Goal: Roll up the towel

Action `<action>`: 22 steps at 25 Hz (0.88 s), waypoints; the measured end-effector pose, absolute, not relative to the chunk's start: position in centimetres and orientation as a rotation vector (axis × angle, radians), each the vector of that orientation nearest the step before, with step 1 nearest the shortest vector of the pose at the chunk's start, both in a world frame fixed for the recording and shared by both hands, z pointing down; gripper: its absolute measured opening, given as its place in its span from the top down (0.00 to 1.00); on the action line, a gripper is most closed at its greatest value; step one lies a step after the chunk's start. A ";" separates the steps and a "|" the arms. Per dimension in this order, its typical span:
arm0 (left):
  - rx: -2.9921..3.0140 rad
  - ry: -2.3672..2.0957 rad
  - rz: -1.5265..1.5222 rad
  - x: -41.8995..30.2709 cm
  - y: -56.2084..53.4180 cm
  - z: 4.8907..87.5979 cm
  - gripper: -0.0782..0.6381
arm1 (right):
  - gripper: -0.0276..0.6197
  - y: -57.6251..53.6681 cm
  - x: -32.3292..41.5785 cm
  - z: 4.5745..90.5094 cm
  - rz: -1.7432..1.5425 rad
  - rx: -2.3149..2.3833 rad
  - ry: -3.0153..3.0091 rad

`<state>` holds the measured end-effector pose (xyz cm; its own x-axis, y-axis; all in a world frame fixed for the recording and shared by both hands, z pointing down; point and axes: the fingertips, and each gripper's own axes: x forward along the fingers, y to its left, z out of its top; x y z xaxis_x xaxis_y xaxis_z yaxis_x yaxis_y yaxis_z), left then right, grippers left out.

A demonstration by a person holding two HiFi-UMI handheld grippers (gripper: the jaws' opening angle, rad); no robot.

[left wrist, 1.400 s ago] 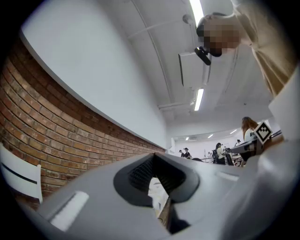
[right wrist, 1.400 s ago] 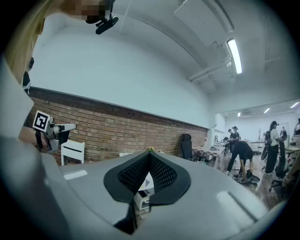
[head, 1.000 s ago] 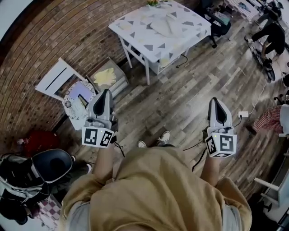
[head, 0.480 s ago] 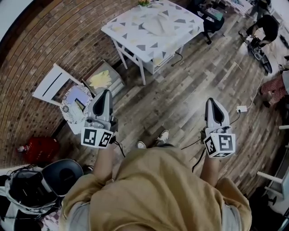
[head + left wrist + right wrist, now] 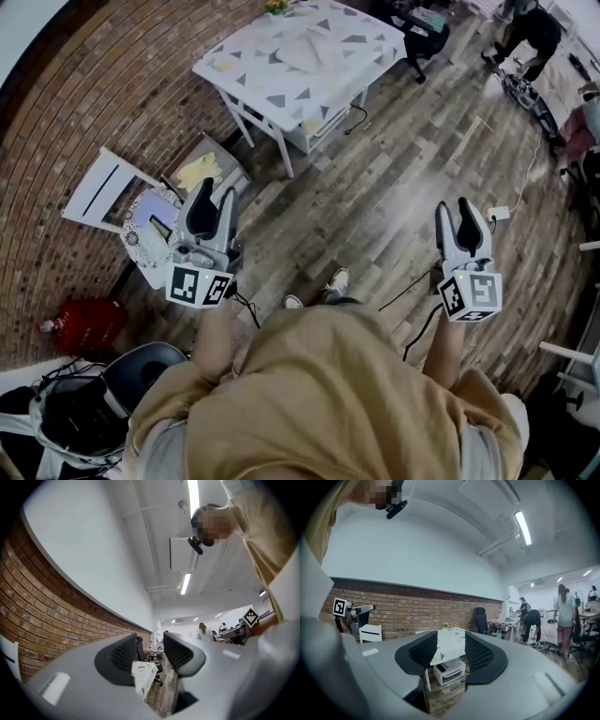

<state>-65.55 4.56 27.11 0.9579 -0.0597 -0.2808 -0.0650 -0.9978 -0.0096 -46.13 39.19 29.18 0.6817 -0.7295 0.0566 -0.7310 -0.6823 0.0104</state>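
Note:
A pale towel [image 5: 307,53] lies flat on the white table with grey triangles [image 5: 232,67], far ahead at the top of the head view. I hold both grippers out over the wooden floor, well short of the table. My left gripper [image 5: 214,199] and right gripper [image 5: 462,215] have just been opening; their jaws stand slightly apart with nothing between them. In the right gripper view the table [image 5: 446,638] shows in the gap of the right gripper [image 5: 451,650]. In the left gripper view a corner of the table [image 5: 143,673] shows below the left gripper [image 5: 151,645].
A white chair [image 5: 97,185], a patterned round thing [image 5: 145,220] and a crate with yellow cloth [image 5: 203,170] stand left, by the brick wall. A red bag [image 5: 84,323] and a black chair [image 5: 112,398] are behind left. A white box [image 5: 325,120] sits under the table. People [image 5: 527,28] work far right.
Both grippers' jaws were shut and now stand a little apart. The view has swung, so the table sits further left and higher in the picture. The right gripper has shifted right.

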 end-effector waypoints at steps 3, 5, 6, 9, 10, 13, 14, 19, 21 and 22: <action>-3.071 0.108 0.429 -64.8 4.4 26.8 0.52 | 0.59 40.1 -45.1 28.9 0.071 2.840 -1.230; -3.091 0.125 0.405 -63.9 3.8 27.1 0.25 | 0.47 40.4 -44.4 28.9 0.061 2.838 -1.228; -3.103 0.135 0.392 -63.5 3.5 27.4 0.20 | 0.37 40.4 -44.1 28.9 0.056 2.837 -1.224; -3.117 0.161 0.350 -62.5 2.9 28.0 0.09 | 0.19 40.0 -43.1 29.2 0.064 2.822 -1.220; -3.125 0.168 0.342 -62.1 2.7 28.2 0.08 | 0.17 39.8 -42.7 29.3 0.074 2.818 -1.226; -3.145 0.199 0.321 -60.8 2.1 28.7 0.08 | 0.16 39.3 -41.3 29.5 0.085 2.815 -1.237; -3.146 0.209 0.317 -60.3 2.0 28.7 0.08 | 0.16 39.2 -40.8 29.6 0.085 2.814 -1.241; -3.126 0.237 0.319 -57.7 2.2 28.7 0.08 | 0.16 38.9 -37.9 30.1 0.085 2.809 -1.272; -3.116 0.243 0.318 -56.6 2.5 28.9 0.08 | 0.16 38.6 -36.6 30.4 0.082 2.805 -1.292; -3.112 0.246 0.314 -56.1 2.7 29.0 0.08 | 0.16 38.5 -36.1 30.6 0.082 2.801 -1.304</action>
